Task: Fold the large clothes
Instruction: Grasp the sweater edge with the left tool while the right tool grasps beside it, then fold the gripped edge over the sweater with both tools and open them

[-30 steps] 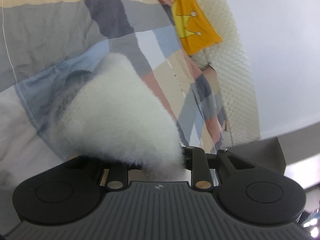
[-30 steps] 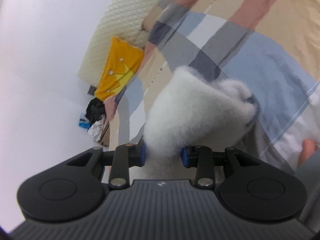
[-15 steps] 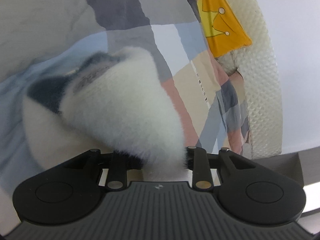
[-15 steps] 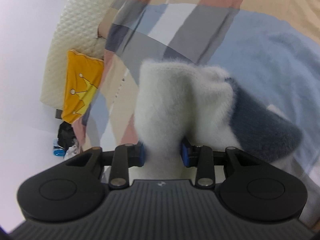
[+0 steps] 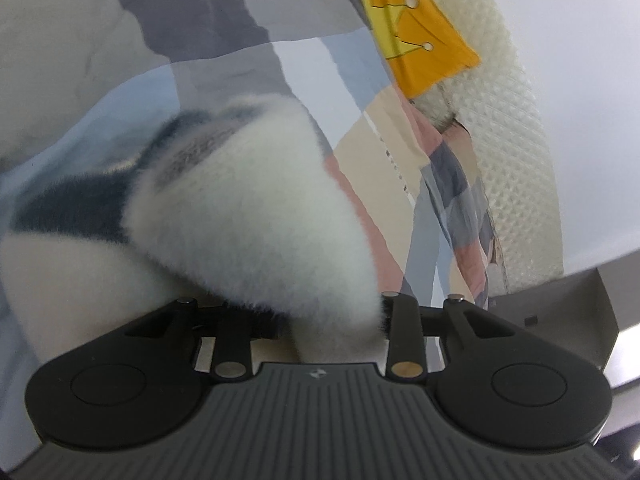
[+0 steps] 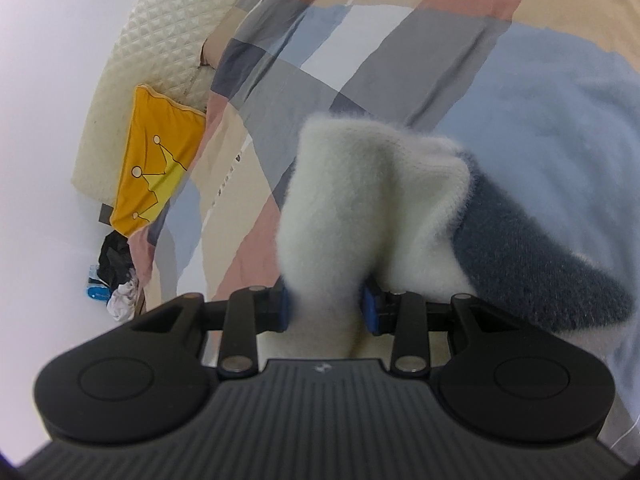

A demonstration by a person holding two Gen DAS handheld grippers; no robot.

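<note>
My right fingers [image 6: 326,306] pinch the fluffy white-and-navy garment [image 6: 372,196]; left fingers [image 5: 320,316] are opening around its other fold, which runs ahead onto the bed [image 6: 400,32].

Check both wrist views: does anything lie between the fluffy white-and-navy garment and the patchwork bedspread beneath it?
Nothing visible does. The fluffy white-and-navy garment hangs from both grippers directly over the patchwork bedspread; the orange crown cushion sits well aside.

The left gripper [image 5: 320,320] tilts downward with its jaws opening, white fluffy cloth bunched between them. The right gripper [image 6: 326,308] tilts downward too, its blue pads [image 6: 370,308] pressed against a fold of the same cloth.
</note>
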